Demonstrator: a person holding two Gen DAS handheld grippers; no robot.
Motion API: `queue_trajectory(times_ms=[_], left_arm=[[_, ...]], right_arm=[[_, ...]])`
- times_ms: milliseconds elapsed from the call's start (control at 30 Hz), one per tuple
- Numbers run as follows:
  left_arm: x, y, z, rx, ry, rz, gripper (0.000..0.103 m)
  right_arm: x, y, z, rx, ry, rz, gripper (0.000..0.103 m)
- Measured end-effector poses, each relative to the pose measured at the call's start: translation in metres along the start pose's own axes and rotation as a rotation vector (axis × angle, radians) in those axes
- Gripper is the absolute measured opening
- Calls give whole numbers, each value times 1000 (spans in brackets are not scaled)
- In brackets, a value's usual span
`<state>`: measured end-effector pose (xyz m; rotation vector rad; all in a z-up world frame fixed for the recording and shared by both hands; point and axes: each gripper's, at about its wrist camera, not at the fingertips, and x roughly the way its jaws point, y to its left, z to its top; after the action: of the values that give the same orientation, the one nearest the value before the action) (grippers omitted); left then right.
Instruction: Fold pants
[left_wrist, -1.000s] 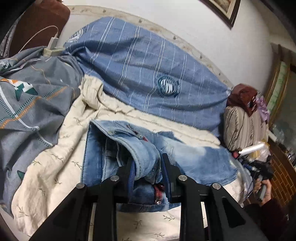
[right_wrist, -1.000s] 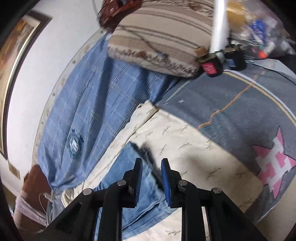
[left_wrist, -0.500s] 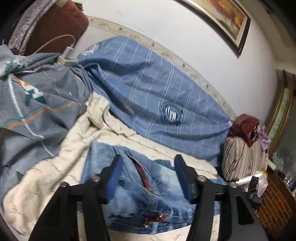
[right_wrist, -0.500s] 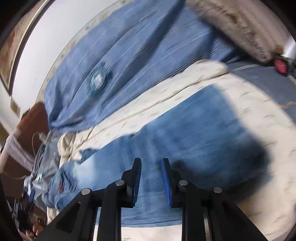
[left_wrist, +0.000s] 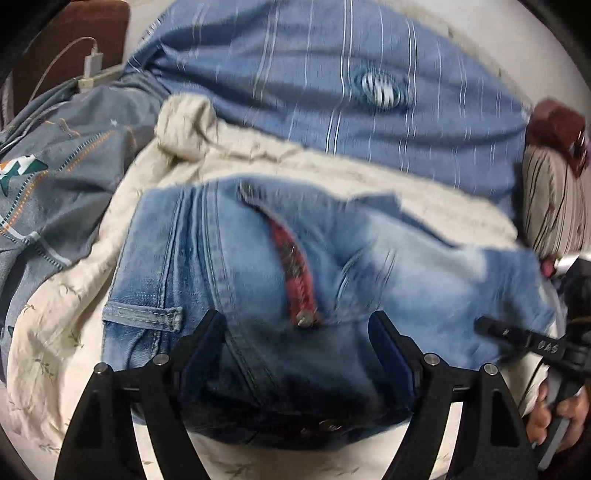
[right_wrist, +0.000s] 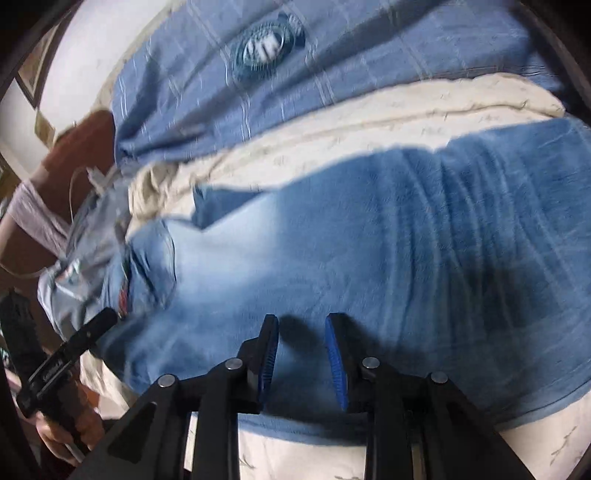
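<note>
A: What fills the bed?

B: A blue striped duvet (left_wrist: 332, 92) lies banked along the wall, with a cream sheet (left_wrist: 74, 332) spread in front of it and a grey patterned quilt (left_wrist: 48, 177) bunched to one side. A striped pillow (left_wrist: 554, 206) sits at the far end.

A: And the pants?

B: The jeans (left_wrist: 258, 266) lie flat on the cream sheet, stretched lengthwise along the bed. The waist end, with a belt loop and a red strip at the open fly (left_wrist: 295, 269), is under the left gripper (left_wrist: 295, 332); the legs run under the right gripper (right_wrist: 301, 332).

A: How do the grippers stand?

B: The left one has just been opening and its fingers are now wide apart, straddling the waistband denim without pressing it. The right one has also just been opening a little; a narrow gap shows between its blue pads (right_wrist: 271, 350), which hang over the leg fabric. The frame is blurred, so whether the tips touch the cloth I cannot tell, but nothing is pinched between them.

A: Anything smaller?

B: A white charger and cable (left_wrist: 92, 66) at the corner of the bed.
</note>
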<state>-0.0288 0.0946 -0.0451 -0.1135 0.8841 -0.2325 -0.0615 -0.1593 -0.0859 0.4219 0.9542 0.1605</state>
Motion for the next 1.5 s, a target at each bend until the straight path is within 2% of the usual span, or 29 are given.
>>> queue_trajectory(times_ms=[167, 367, 567, 700, 767, 867, 933, 1033, 1133, 1233, 1300, 1400, 1500], left_arm=[[9, 1, -10, 72, 105, -12, 81], [9, 3, -20, 118, 154, -33, 81], [9, 0, -19, 128, 158, -38, 81], [-7, 7, -11, 64, 74, -104, 81], [-21, 11, -8, 25, -6, -156, 82], [-35, 9, -4, -3, -105, -176, 82], [-35, -4, -2, 15, -128, -175, 82], [-28, -36, 0, 97, -141, -164, 82], [-14, -64, 1, 170, -99, -168, 83], [6, -93, -2, 227, -5, -171, 83], [17, -109, -6, 272, 39, -162, 83], [34, -123, -13, 310, 133, -155, 83], [43, -131, -19, 356, 166, -113, 84]], right_arm=[[-2, 1, -8, -72, 57, 17, 31], [-3, -12, -14, -59, 145, 133, 31], [-1, -25, -10, 1, 178, 222, 31], [-6, -21, -8, -8, 183, 214, 30], [-14, -25, -6, 7, 161, 211, 30], [-32, -36, 2, 43, 72, 184, 30], [-48, -50, 11, 86, -24, 168, 30], [-76, -78, 26, 165, -174, 125, 33], [-96, -115, 32, 288, -260, 53, 66], [-110, -150, 27, 417, -295, 32, 66], [-114, -167, 21, 467, -283, -26, 66], [-108, -182, 13, 490, -210, -65, 65], [-102, -187, 5, 426, -141, -66, 63]])
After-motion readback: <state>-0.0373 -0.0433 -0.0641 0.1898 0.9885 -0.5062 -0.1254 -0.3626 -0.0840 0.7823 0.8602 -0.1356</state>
